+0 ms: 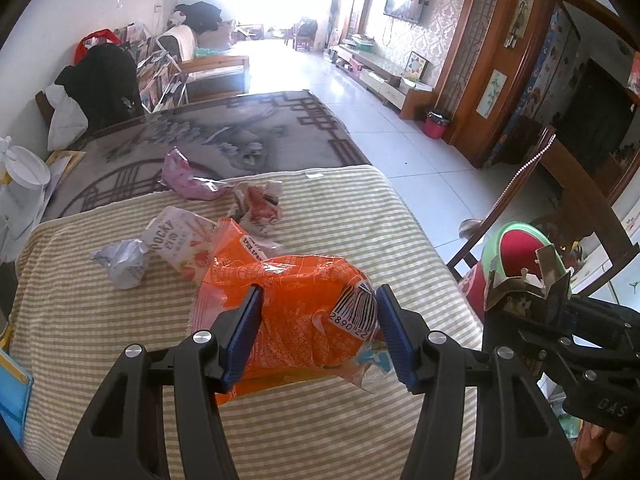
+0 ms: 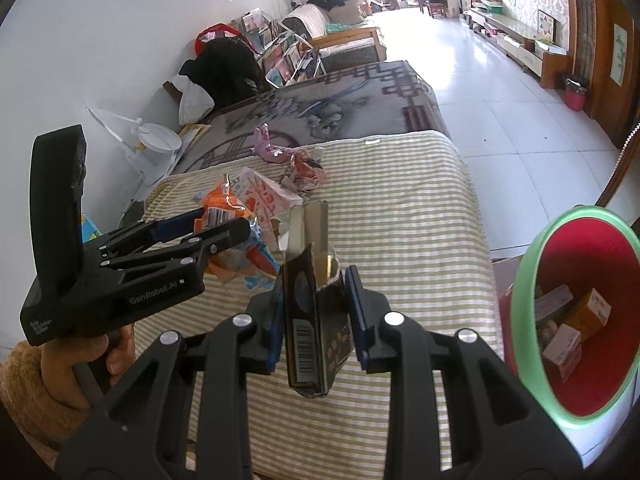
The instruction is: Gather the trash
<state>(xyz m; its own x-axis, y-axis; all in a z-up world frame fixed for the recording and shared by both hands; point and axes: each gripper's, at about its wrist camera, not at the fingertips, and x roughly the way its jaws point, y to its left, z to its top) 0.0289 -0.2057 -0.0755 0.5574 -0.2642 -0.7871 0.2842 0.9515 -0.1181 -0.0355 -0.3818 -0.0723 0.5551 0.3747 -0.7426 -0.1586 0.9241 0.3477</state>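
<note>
My left gripper (image 1: 318, 330) is shut on an orange snack wrapper (image 1: 296, 300) and holds it just above the striped cloth (image 1: 360, 208). It also shows in the right wrist view (image 2: 218, 226). My right gripper (image 2: 316, 320) is shut on a torn black and gold carton (image 2: 316, 320), held upright near the red bin with a green rim (image 2: 532, 264); the bin holds several small boxes. On the cloth lie a Pocky packet (image 1: 180, 240), a crumpled grey paper (image 1: 122, 262), a red-white wrapper (image 1: 258, 206) and a pink wrapper (image 1: 184, 176).
The striped cloth covers the near end of a table; a grey patterned cloth (image 1: 224, 132) covers the far end. A wooden chair (image 1: 576, 184) stands right of the bin. A white fan (image 2: 156, 140) and clutter stand at the left wall. Tiled floor (image 1: 420, 148) lies to the right.
</note>
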